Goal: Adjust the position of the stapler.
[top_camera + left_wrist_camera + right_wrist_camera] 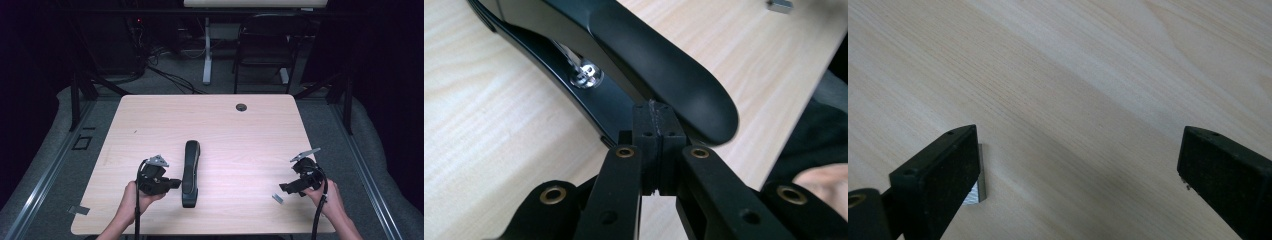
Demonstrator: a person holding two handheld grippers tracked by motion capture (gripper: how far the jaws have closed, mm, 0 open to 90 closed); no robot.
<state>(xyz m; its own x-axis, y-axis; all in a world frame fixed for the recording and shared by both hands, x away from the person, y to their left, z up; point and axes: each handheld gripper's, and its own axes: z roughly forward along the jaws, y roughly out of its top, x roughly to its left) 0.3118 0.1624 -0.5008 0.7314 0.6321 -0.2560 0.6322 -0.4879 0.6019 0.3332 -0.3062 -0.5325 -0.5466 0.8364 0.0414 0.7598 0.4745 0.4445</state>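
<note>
We see a long black handle [190, 173] lying flat near the middle of the tabletop [235, 130], its length running from the person's edge toward the far side. In the left gripper view the handle [659, 75] has a smooth rounded pad over a thinner black base, with a shiny screw [585, 76] showing in the gap between them; its far end is cut off by the top of the frame.

The left gripper [172, 183] sits just left of the handle's near end, held in the left hand [134, 197]. Up close, the left gripper [657, 131] has its pads pressed together, tips right at the edge of the handle's base. Whether a thin lip of the base is pinched there we cannot tell, since the pads hide that spot.

The right gripper [286, 188] rests well to the right of the handle, in the right hand [327, 197], with its jaws spread wide over bare wood. A small metal piece [277, 198] lies beside it; in the right gripper view that piece [977, 192] is half hidden behind one jaw, too small to identify.
</note>
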